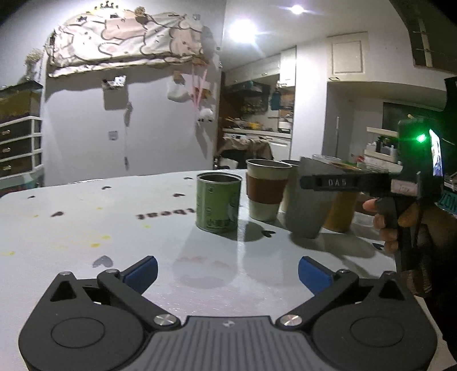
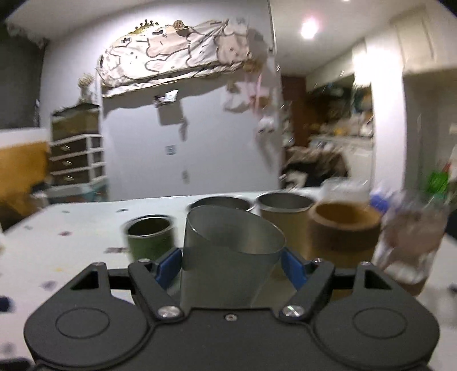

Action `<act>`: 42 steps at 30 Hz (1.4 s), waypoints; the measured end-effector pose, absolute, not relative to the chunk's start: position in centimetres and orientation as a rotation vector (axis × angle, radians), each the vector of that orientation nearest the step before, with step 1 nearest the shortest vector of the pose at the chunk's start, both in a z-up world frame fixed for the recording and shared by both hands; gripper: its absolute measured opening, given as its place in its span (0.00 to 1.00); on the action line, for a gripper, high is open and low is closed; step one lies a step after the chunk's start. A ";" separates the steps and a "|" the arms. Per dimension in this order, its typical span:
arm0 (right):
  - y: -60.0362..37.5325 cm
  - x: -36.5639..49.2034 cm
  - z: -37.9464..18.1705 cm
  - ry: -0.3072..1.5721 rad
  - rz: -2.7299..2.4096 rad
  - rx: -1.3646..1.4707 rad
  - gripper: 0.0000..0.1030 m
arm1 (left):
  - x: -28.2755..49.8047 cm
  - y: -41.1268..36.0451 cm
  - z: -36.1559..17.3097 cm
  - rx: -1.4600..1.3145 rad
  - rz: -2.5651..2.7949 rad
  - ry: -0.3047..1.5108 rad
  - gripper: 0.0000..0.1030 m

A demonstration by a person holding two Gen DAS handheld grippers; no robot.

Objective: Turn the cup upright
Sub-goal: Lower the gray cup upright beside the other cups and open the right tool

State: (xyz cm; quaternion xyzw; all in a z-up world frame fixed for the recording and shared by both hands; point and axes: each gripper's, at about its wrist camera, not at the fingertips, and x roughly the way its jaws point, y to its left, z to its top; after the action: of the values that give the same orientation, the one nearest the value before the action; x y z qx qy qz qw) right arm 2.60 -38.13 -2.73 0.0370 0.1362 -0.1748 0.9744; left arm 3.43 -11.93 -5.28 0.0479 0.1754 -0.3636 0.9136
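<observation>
I'm working in a lived-in home, at a white table [image 1: 85, 228] printed with small dark hearts, facing a pale wall hung with a cartoon-print fabric [image 1: 120, 40], a gold crown ornament [image 2: 144, 27] and small dangling trinkets. To the left I see a white drawer unit [image 1: 20, 145] with dark drawer fronts, and to the right a doorway opens onto a cluttered kitchen [image 1: 257, 120] with white cabinets, packed shelves and a counter. Recessed ceiling lights [image 1: 297, 10] glare overhead, and everyday drinkware sits on the table: a green tin [image 1: 218, 202], a sleeved cup [image 1: 267, 189]
</observation>
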 end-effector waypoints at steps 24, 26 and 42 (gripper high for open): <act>-37.5 3.4 -4.3 0.312 -0.433 -0.045 0.72 | 3.6 -12.1 -5.2 0.122 -0.714 0.376 1.00; -37.7 3.2 -4.2 0.312 -0.430 -0.024 0.73 | 3.7 -12.2 -5.1 0.124 -0.707 0.374 1.00; -37.4 -4.2 -1.0 0.193 -0.402 0.065 0.78 | 3.1 -12.9 -1.4 0.090 -0.657 0.286 1.00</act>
State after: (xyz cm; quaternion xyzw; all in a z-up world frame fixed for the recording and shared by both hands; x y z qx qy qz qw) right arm -4.23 -37.37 -1.03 0.0321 0.0957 -0.1994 0.9747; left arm 3.09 -12.91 -1.39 0.0439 0.1399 -0.3212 0.9356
